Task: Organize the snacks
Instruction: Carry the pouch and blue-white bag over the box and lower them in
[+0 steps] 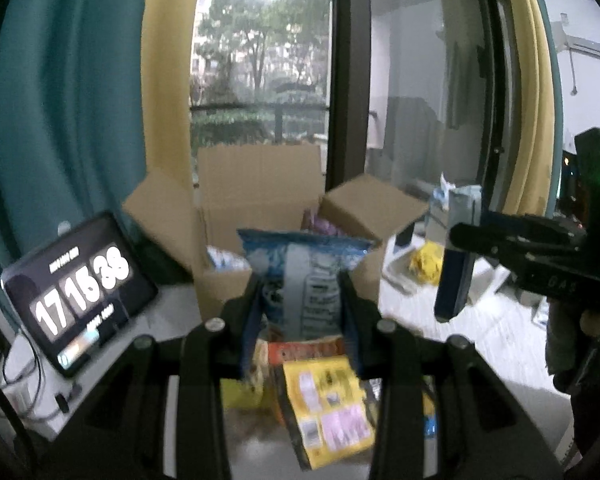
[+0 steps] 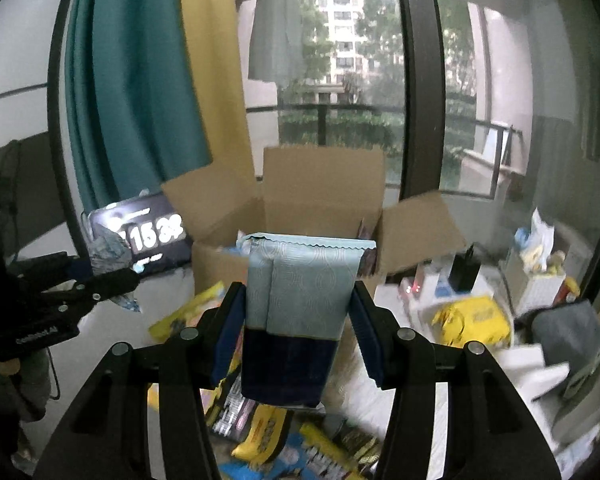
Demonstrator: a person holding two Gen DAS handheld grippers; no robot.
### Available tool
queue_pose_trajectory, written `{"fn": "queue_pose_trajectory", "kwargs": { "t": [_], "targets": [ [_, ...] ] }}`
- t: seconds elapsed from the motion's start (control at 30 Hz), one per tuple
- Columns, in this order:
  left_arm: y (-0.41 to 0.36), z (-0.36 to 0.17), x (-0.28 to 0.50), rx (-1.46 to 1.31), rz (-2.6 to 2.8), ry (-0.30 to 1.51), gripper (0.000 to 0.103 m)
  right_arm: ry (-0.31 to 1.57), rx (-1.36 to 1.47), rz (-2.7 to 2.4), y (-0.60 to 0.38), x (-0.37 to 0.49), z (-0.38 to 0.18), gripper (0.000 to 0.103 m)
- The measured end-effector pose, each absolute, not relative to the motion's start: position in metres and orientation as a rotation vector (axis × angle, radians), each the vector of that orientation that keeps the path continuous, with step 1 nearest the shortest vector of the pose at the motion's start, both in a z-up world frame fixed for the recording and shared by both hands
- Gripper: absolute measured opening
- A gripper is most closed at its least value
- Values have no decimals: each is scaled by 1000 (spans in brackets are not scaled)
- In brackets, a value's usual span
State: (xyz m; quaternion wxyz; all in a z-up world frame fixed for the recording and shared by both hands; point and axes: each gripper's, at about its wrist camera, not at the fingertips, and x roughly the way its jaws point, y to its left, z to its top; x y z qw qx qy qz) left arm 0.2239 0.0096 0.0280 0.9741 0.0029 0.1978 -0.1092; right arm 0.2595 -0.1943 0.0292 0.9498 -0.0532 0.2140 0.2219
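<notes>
Gripping a blue-and-white snack bag (image 1: 300,276) in the left claw (image 1: 302,300), pads pressing on both its sides, bag hanging upright in front of the open cardboard box (image 1: 260,184). Clamping a pale-teal snack bag with a dark navy bottom (image 2: 300,300) in the right claw (image 2: 300,320), likewise raised before the same box (image 2: 324,184).

Showing only in the left wrist view: a yellow snack packet (image 1: 328,404) and an orange one (image 1: 308,350) lying under the claw, a purple packet (image 1: 326,226) peeking from inside the box, and the clock tablet (image 1: 80,288) in full, leaning at the left on the white tabletop (image 1: 44,364). Appearing at the right edge there, the right claw (image 1: 456,280) with its teal bag (image 1: 464,204) seen side-on.

Showing only in the right wrist view: a heap of yellow, blue and black snack packets (image 2: 300,440) spread below, a yellow bag (image 2: 472,320) to the right, a white basket (image 2: 540,280) beside the window, and the left claw (image 2: 120,276) at the left, bag crumpled in its grip (image 2: 108,248).
</notes>
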Motion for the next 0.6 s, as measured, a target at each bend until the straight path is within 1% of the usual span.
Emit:
{"fn": "queue_pose_trajectory", "kwargs": {
  "t": [0.17,0.6],
  "targets": [
    [4,44,244,32,-206,321,37,388,-111,443,-197,278,45,55],
    [-1,46,325,3,-163,287,37,335,-129,460,-183,336,58,55]
  ]
}}
